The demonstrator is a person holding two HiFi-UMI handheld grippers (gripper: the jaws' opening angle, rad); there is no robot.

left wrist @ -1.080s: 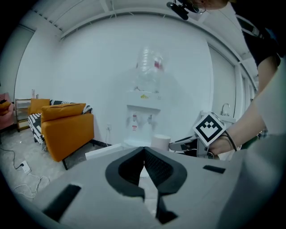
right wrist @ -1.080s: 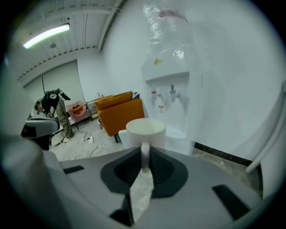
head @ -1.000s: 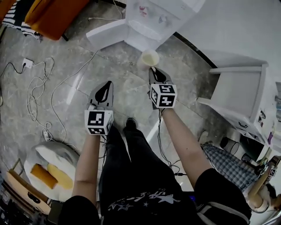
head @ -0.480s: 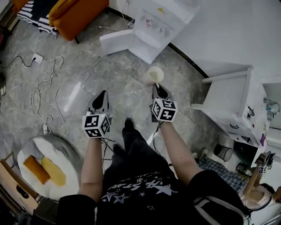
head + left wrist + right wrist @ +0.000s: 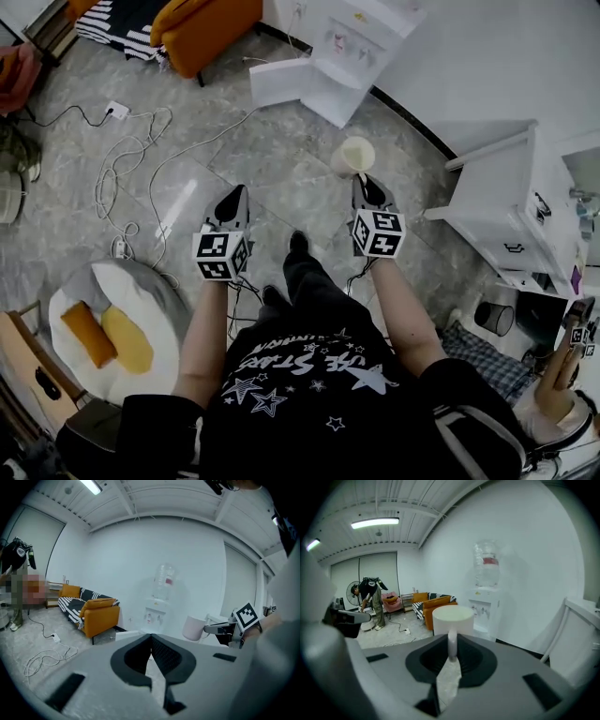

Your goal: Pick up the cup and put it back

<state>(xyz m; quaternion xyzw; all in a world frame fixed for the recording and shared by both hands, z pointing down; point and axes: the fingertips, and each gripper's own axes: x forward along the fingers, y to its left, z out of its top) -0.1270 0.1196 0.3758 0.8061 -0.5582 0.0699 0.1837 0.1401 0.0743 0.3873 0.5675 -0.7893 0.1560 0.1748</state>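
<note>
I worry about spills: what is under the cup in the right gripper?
Only grey floor shows below the cup, which the right gripper holds up by its handle. The patch straight beneath it is covered by the cup itself.

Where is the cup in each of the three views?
Head view: cup upper centre, at the right tool's tip.
Left gripper view: cup right of centre.
Right gripper view: cup in centre, handle between the jaws.
Shared landmark: the white water dispenser.
</note>
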